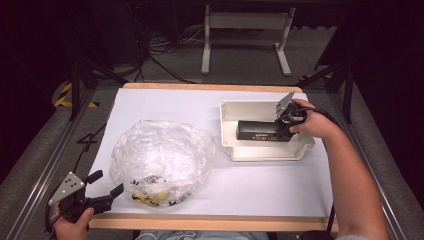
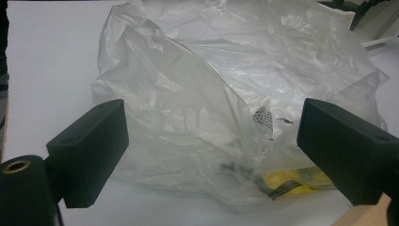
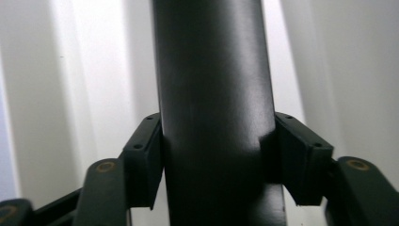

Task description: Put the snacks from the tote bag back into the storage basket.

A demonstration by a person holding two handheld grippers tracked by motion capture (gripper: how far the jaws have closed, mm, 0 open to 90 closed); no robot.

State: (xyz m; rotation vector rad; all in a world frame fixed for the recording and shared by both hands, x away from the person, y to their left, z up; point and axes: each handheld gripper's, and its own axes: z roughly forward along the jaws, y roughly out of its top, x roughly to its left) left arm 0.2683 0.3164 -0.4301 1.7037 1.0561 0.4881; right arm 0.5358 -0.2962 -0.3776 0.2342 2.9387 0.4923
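The right gripper (image 1: 280, 122) is clamped on a long black rectangular box (image 1: 260, 131) inside the white plastic tray (image 1: 265, 152). The left gripper (image 1: 102, 187), jaws apart, sits beside a crumpled clear plastic bag (image 1: 160, 155)

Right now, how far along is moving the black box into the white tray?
Done: the black box lies inside the white tray. In hand: the right gripper is clamped on it. Left: letting go, and whatever concerns the plastic bag, which the open left gripper faces without touching.
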